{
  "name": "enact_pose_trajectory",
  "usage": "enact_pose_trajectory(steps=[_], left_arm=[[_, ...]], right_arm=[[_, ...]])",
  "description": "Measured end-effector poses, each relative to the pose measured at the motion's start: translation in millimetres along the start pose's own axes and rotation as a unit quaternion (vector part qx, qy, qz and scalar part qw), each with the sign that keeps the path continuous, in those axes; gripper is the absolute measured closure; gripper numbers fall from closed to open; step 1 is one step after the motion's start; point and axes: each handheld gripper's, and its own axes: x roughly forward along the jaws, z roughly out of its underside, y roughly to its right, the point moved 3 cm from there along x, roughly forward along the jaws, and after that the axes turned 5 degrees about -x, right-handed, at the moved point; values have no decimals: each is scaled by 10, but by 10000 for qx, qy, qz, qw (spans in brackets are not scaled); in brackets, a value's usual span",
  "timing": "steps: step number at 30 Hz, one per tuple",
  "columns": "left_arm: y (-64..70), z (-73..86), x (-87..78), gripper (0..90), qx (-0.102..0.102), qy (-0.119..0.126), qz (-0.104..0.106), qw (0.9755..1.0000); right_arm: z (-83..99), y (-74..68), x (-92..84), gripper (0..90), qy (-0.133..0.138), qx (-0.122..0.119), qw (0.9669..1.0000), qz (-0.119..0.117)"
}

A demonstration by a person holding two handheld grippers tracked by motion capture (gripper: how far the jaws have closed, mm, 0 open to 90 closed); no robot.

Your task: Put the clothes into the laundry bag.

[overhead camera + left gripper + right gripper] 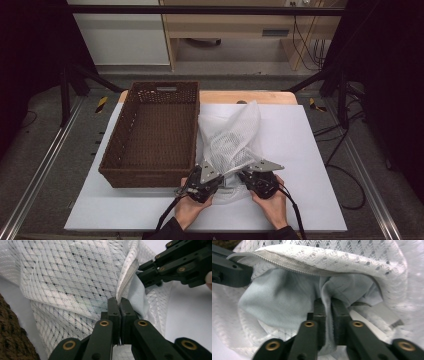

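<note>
White mesh laundry bag (pixel 234 134) on counter (pixel 300 150), right of wicker basket (pixel 150 135) | left hand-held gripper (pixel 119 302) clenched on zipper edge | right hand-held gripper (pixel 327 302) clenched on pale garment (pixel 279 302) inside | risk: thin fabric slipping, zipper teeth snagging garment

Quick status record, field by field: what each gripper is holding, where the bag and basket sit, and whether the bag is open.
left gripper: jaws shut on the zipper edge of the white mesh bag
right gripper: jaws shut on a fold of the pale blue garment at the bag's mouth
bag state: zipper open; garment partly inside
bag position: on the white table sheet, right of the basket
wicker basket: on the sheet's left; nothing visible inside
hands: both at the near edge, grippers close together
</note>
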Motion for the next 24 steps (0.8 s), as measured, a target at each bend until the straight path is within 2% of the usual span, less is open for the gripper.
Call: enact_pose_trajectory(steps=[3,4,5,6,7,9,10,13,15,16,17,19,20,23,24], left_arm=[[4,-54,-56,886,-58,80,90,9999],[4,-54,-56,886,-58,80,90,9999],[12,-78,-81,886,-54,115,125,9998],[39,-121,-133,887,-24,182,154,9997],[54,-143,-167,888,-13,216,181,9996],[68,-161,-200,888,1,245,189,9995],[82,-186,-258,888,21,317,209,9993],[63,-189,-292,889,2,357,227,9991],[44,-164,-278,888,-52,320,276,9991],[43,-147,-266,888,-57,275,305,9991],[46,-128,-254,888,-39,240,299,9993],[55,-97,-229,888,-8,177,290,9994],[56,-85,-218,888,-13,157,281,9995],[42,-67,-197,887,-12,121,278,9995],[25,-54,-178,887,-37,109,247,9996]], right_arm=[[-43,-57,5,853,98,-31,9998,-191],[-43,-57,5,853,98,-31,9998,-191],[-81,-111,6,853,204,-105,9993,-308],[-164,-201,26,852,291,-281,9985,-382],[-201,-230,44,852,329,-294,9984,-361],[-252,-243,89,851,394,-325,9983,-292],[-336,-249,231,848,380,-253,9987,-221],[-372,-191,411,849,419,-11,9991,-107],[-381,-140,479,849,548,54,9984,127],[-383,-109,505,848,605,47,9976,319],[-383,-74,525,848,618,78,9967,529],[-380,-9,548,844,650,159,9952,719],[-380,6,548,840,646,197,9950,730],[-378,3,517,807,618,101,9954,727],[-369,-13,426,725,612,6,9958,680]])
